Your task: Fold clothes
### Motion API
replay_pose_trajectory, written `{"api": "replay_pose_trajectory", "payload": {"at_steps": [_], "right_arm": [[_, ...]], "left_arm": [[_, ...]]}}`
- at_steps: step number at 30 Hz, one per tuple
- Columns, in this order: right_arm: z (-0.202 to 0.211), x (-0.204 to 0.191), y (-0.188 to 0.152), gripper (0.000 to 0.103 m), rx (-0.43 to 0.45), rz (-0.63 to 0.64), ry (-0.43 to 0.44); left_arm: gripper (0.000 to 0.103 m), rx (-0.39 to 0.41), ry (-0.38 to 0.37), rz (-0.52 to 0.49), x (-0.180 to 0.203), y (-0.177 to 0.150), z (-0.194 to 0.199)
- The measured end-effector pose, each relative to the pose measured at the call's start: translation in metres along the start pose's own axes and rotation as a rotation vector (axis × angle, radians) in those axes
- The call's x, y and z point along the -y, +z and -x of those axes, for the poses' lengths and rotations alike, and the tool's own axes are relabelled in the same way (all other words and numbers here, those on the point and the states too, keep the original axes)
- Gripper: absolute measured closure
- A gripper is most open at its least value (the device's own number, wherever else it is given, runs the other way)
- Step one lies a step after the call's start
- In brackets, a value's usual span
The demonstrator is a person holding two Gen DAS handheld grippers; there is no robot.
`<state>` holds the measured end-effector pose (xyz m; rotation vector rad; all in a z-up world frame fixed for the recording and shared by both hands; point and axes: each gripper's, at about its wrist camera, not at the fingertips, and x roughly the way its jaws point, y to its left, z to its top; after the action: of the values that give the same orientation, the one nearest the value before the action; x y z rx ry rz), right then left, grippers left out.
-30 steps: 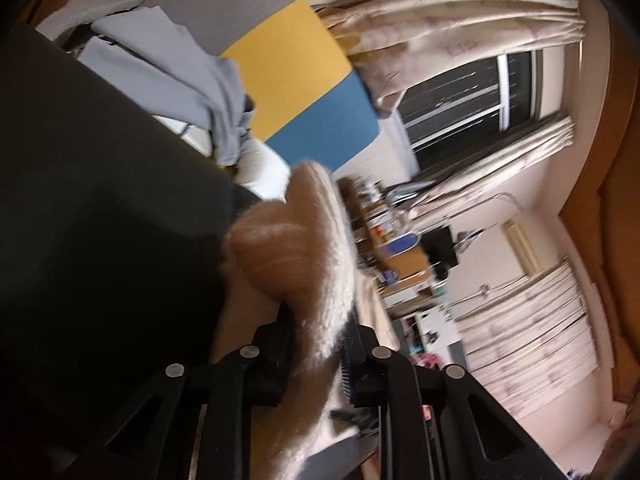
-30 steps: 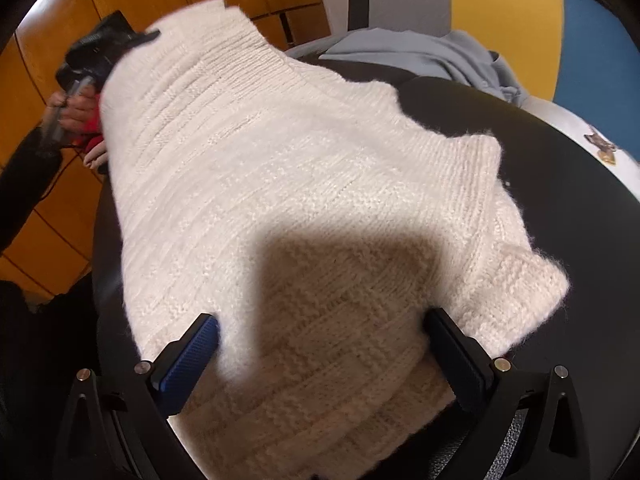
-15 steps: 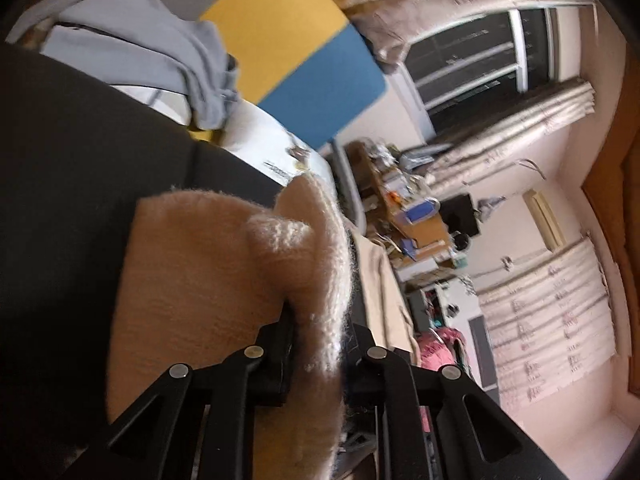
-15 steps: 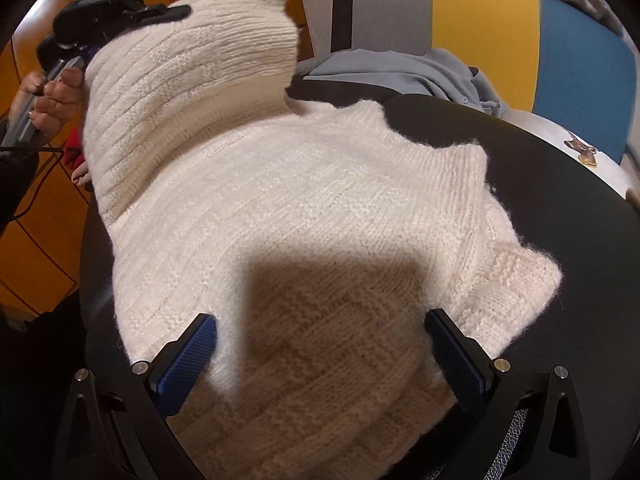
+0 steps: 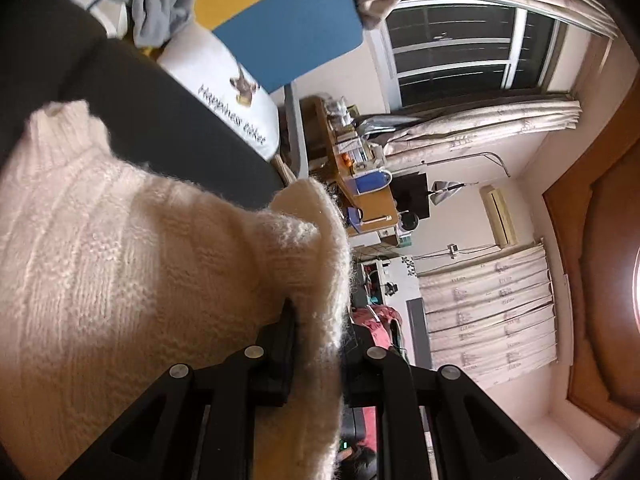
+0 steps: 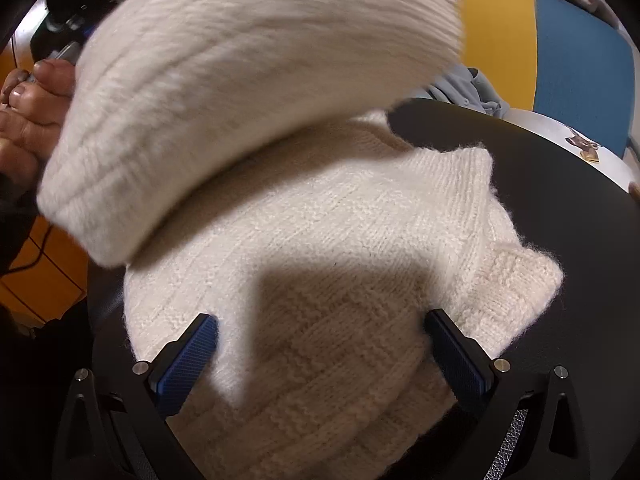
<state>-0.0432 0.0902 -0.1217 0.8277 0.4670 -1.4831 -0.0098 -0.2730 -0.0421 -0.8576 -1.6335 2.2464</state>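
A cream knitted sweater (image 6: 340,240) lies spread on a round black table (image 6: 560,200). My left gripper (image 5: 318,332) is shut on a thick edge of the sweater (image 5: 132,264), pinched between its black fingers. In the right wrist view that lifted part (image 6: 248,60) hangs blurred over the flat body of the garment, with a person's hand (image 6: 28,116) behind it at the left. My right gripper (image 6: 320,348) stands open, its blue pads (image 6: 188,360) wide apart and resting low over the near part of the sweater.
A grey-blue garment (image 6: 468,92) lies at the table's far side on a chair with yellow and blue panels (image 6: 560,48). A white printed cushion (image 5: 236,96) sits beside the table. Wooden wall panels stand to the left. A window, curtains and a cluttered desk (image 5: 360,184) fill the background.
The left gripper has carried its held edge of the sweater up and across to the right, over the flat body. The right gripper has stayed open in place.
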Motion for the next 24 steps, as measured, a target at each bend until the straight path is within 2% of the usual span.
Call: {"api": "replay_pose_trajectory", "payload": {"at_steps": [6, 10, 16, 18, 21, 24], "right_arm": [[0.003, -0.002, 0.000, 0.000, 0.009, -0.012, 0.016], [0.003, -0.006, 0.000, 0.000, 0.010, -0.013, 0.017], [0.009, -0.017, 0.001, 0.000, 0.008, -0.003, -0.003], [0.015, -0.022, -0.001, 0.000, 0.003, 0.001, -0.018], [0.025, -0.029, -0.004, 0.000, -0.005, 0.008, -0.041], [0.035, -0.037, -0.007, 0.000, -0.012, 0.014, -0.064]], "left_arm": [[0.088, -0.068, 0.023, 0.039, -0.010, -0.010, -0.040], [0.087, -0.108, 0.086, 0.109, -0.032, -0.018, -0.063], [0.079, -0.124, 0.094, 0.160, -0.008, -0.019, -0.058], [0.077, -0.138, 0.081, 0.160, 0.003, -0.021, -0.054], [0.077, -0.176, -0.016, 0.157, 0.024, -0.024, -0.045], [0.077, -0.170, -0.061, 0.070, 0.052, -0.022, -0.026]]}}
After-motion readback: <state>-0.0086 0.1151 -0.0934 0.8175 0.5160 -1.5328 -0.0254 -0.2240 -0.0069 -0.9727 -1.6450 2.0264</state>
